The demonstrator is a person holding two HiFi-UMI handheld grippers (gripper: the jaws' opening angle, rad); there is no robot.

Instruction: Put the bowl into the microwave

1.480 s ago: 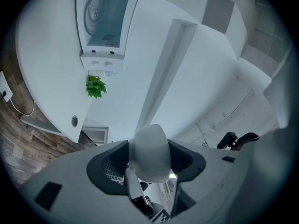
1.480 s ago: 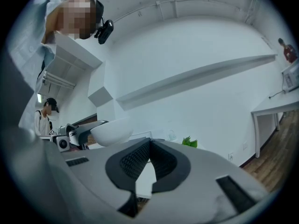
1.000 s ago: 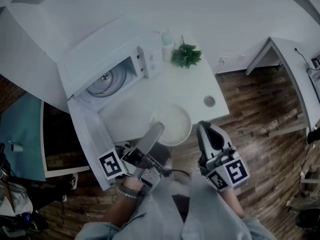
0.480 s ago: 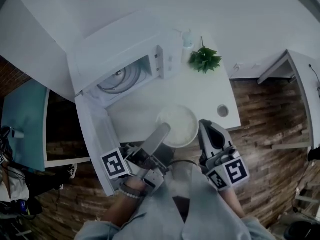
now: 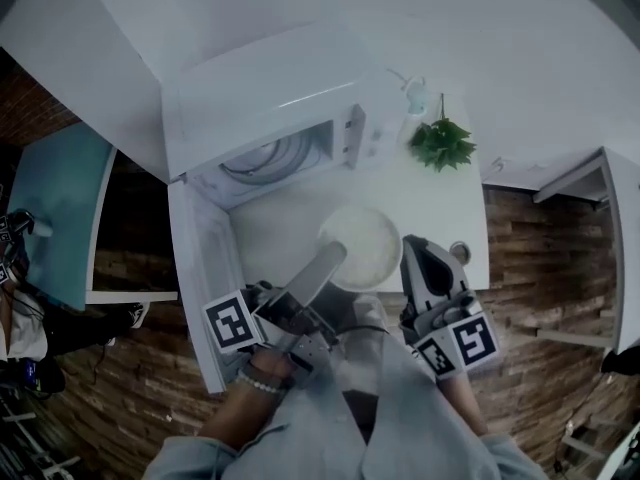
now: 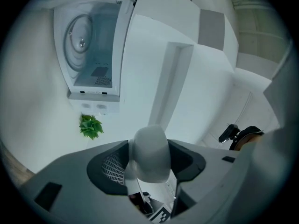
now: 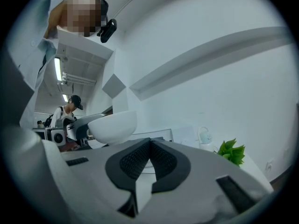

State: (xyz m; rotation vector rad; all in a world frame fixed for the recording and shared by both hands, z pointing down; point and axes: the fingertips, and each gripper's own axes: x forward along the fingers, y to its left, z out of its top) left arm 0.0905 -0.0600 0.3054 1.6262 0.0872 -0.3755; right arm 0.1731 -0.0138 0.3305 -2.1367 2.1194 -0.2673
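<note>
A person's left gripper (image 5: pixel 325 265) clamps the rim of a white bowl (image 5: pixel 362 243), both jaws pressed against it with the bowl wedged between their dark pads. The bowl hangs over the near edge of a white table (image 5: pixel 270 230), in front of the microwave (image 5: pixel 265 103) and outside it. The microwave's door (image 5: pixel 198 268) stands swung wide toward the person, baring the glass turntable (image 5: pixel 268 156) in the empty chamber.

The right gripper (image 7: pixel 149 158) holds nothing: its two jaws meet tip to tip, with no gap between the pads. It hovers just to the right of the bowl, apart from it, and its own view looks across at the bowl in the other gripper's grasp.

To the right of the microwave, at the back of the table, stand a small pale jug (image 5: pixel 414 95) and a green potted plant (image 5: pixel 441 143). The floor around the table is dark wood plank (image 5: pixel 540 268). A second person in a cap (image 7: pixel 70 107) is visible in the background of the right gripper view.
</note>
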